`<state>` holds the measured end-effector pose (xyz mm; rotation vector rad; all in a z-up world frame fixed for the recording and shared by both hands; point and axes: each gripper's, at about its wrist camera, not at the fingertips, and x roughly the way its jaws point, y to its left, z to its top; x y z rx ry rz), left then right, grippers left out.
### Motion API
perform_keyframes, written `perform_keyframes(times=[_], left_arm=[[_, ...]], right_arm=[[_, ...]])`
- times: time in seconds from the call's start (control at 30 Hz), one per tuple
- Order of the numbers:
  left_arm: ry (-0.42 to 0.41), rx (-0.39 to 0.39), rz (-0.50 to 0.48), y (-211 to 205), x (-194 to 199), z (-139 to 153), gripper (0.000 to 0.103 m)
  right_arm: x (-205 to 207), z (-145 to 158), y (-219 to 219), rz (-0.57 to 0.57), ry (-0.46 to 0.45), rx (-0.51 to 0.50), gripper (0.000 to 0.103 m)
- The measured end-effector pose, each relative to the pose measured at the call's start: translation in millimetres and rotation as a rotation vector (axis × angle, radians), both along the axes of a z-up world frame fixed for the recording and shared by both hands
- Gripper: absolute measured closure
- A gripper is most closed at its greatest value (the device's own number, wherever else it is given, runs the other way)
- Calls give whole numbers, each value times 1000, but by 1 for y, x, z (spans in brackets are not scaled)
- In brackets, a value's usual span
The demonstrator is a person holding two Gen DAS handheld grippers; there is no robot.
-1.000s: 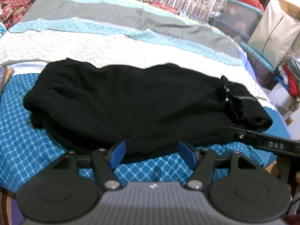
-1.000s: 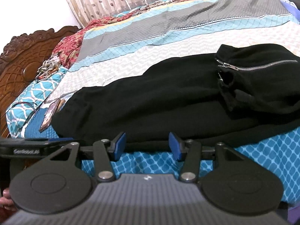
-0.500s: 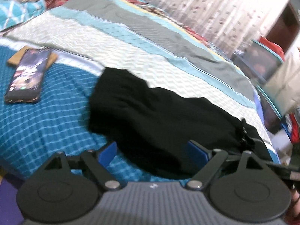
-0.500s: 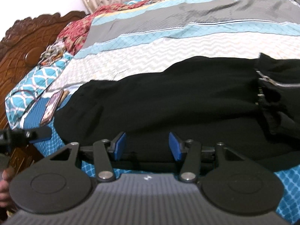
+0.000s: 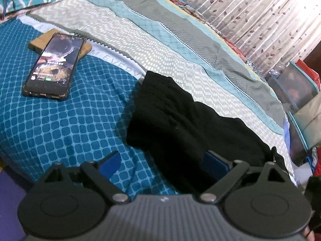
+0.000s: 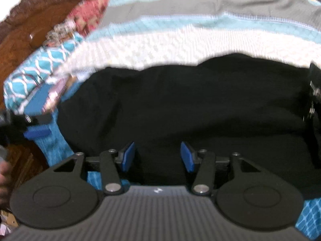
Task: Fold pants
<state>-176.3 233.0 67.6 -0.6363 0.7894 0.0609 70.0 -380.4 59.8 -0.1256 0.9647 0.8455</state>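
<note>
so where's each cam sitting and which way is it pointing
Left wrist: on the left claw, low at the bed's near edge, looking across the black pants toward the phone and curtain; both fingers show, spread open.
Right wrist: on the right claw, facing the pants and carved headboard, blurred; its open fingers show, the left claw at far left.
Shared: pants, phone, striped bedspread.
</note>
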Motion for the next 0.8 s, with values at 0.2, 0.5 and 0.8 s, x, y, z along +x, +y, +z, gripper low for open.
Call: perform_keyframes(times=[0.2, 0.5, 0.8], left_arm=[[20, -36, 6, 3, 10, -9, 10], [57, -130, 44, 6, 43, -32, 1], [51, -109, 123, 10, 65, -36, 19]], right_arm=[[-2, -9, -7, -18, 23, -7, 49], [-4, -7, -6, -19, 13, -5, 49], [-5, -8, -5, -19, 11, -3, 49]])
